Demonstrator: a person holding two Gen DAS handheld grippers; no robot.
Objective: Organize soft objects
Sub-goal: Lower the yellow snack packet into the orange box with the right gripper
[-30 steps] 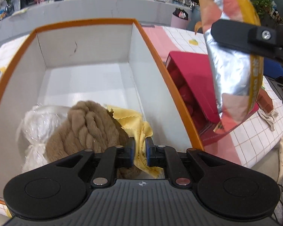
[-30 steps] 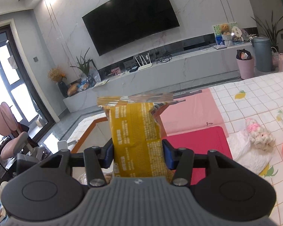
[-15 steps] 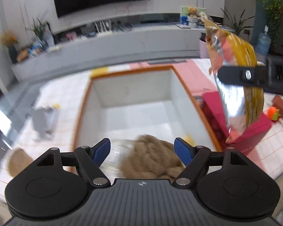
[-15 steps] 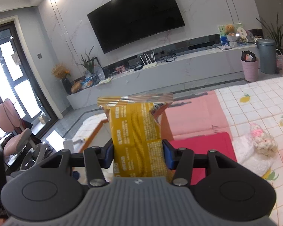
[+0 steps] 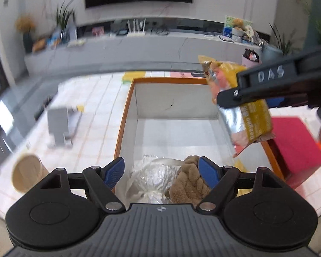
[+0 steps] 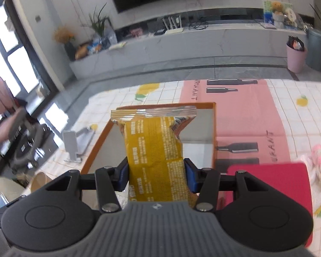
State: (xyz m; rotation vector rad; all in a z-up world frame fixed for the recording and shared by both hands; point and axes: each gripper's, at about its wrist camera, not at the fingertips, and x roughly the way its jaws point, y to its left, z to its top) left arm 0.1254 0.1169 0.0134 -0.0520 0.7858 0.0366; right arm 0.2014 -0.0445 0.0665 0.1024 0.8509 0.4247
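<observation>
The right tool (image 6: 156, 176) is clamped on a yellow snack packet (image 6: 155, 150), its blue pads pressing the packet's two long sides. In the right wrist view the packet's long axis runs up the middle of the frame, with the crimped seal end pointing away from the tool and lying over the far part of the orange-rimmed box (image 6: 213, 128). In the left wrist view the same packet (image 5: 244, 111) hangs at the right of the frame, tilted, seal end toward the upper left and lower end toward the lower right, over the box's right rim (image 5: 271, 156). The left tool (image 5: 161, 172) is spread wide and holds nothing, poised above the near end of the box. Below it, at the bottom centre of the frame, a clear plastic-wrapped bundle (image 5: 155, 177) and a brown plush toy (image 5: 188, 184) lie side by side, touching, with a scrap of yellow cloth (image 5: 238, 165) beside the right wall. The far part of the box floor (image 5: 177, 135) is bare white. A red lid (image 5: 295, 143) lies just right of the box on the tiled counter (image 5: 96, 115), and a grey stand (image 5: 58, 126) sits well apart at left.
</observation>
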